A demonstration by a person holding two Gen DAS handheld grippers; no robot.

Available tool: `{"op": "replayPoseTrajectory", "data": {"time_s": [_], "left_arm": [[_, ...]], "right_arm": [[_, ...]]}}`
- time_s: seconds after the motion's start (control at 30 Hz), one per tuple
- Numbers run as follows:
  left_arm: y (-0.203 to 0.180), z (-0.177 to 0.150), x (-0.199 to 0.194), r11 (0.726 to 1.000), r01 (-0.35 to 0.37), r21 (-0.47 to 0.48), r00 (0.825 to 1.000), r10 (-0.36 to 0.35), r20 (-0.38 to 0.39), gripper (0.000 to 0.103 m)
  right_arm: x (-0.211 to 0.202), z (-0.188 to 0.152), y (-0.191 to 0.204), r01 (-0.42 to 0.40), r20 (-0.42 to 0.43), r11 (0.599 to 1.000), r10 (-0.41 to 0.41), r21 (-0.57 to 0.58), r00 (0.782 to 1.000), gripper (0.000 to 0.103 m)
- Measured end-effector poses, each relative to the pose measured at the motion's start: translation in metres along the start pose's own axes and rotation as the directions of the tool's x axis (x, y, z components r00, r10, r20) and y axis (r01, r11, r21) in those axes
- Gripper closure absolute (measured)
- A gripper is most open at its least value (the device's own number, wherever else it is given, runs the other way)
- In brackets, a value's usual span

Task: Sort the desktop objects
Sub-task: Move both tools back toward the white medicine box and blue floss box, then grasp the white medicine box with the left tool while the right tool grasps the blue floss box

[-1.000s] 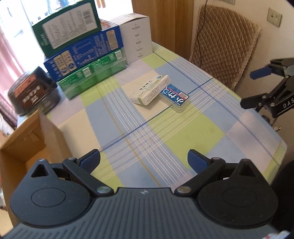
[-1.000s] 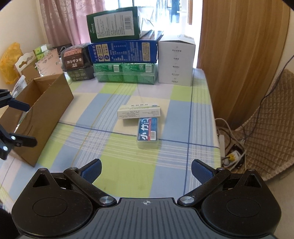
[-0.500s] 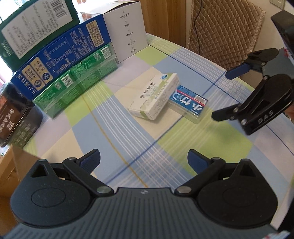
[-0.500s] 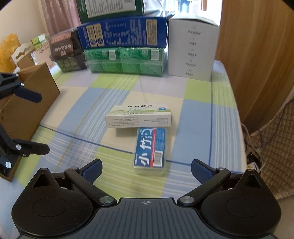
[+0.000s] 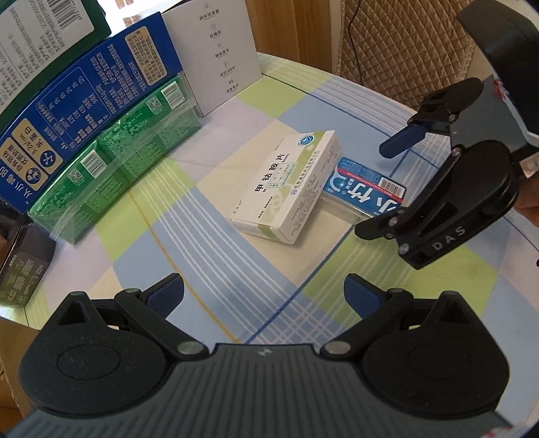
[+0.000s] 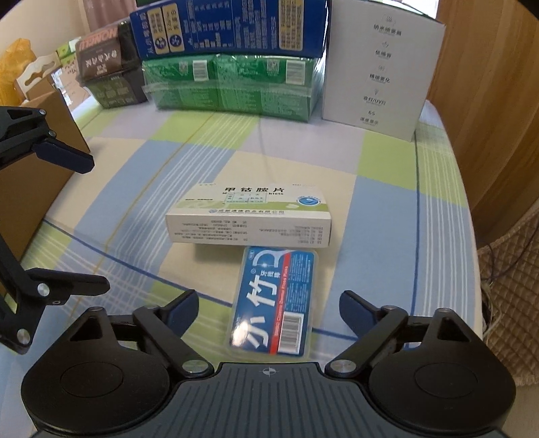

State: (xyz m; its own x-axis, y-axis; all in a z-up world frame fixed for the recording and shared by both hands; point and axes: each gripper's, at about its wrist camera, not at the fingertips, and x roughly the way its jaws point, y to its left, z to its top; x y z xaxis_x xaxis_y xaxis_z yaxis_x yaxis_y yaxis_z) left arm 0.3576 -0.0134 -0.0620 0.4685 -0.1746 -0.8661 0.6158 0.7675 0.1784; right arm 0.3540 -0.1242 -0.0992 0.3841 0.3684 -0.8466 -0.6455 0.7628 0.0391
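Observation:
A white and green medicine box lies flat on the checked tablecloth. A blue dental floss case lies against its side. My right gripper straddles the floss case; its jaws are closing, with the case between them and gaps at both pads. My left gripper hangs open over bare cloth, short of the medicine box, nothing between its fingers.
Stacked boxes line the table's back: green packs, a blue box, a white carton and dark boxes. An open cardboard box stands at the left edge. A quilted chair and a wooden panel are beyond the table.
Both grippers have come down and forward toward the two small boxes. The right gripper now has the floss case between its jaws, which have narrowed.

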Motion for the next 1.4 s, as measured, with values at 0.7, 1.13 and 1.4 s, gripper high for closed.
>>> {"op": "replayPoseTrajectory", "data": {"time_s": [0.7, 1.13, 1.4], "left_arm": [[-0.022, 0.040, 0.053, 0.983, 0.068, 0.171, 0.997, -0.071, 0.010, 0.006], [-0.025, 0.059, 0.075, 0.982, 0.071, 0.174, 0.997, -0.074, 0.008, 0.033], [-0.027, 0.051, 0.060, 0.986, 0.058, 0.159, 0.998, -0.057, -0.007, 0.062]], "right_arm": [[-0.015, -0.010, -0.042, -0.012, -0.081, 0.993, 0.002, -0.116, 0.997, 0.048], [-0.016, -0.020, -0.035, -0.038, -0.083, 0.980, 0.022, -0.195, 0.996, 0.048], [-0.022, -0.029, -0.028, -0.037, -0.089, 0.983, 0.021, -0.179, 0.996, 0.048]]}}
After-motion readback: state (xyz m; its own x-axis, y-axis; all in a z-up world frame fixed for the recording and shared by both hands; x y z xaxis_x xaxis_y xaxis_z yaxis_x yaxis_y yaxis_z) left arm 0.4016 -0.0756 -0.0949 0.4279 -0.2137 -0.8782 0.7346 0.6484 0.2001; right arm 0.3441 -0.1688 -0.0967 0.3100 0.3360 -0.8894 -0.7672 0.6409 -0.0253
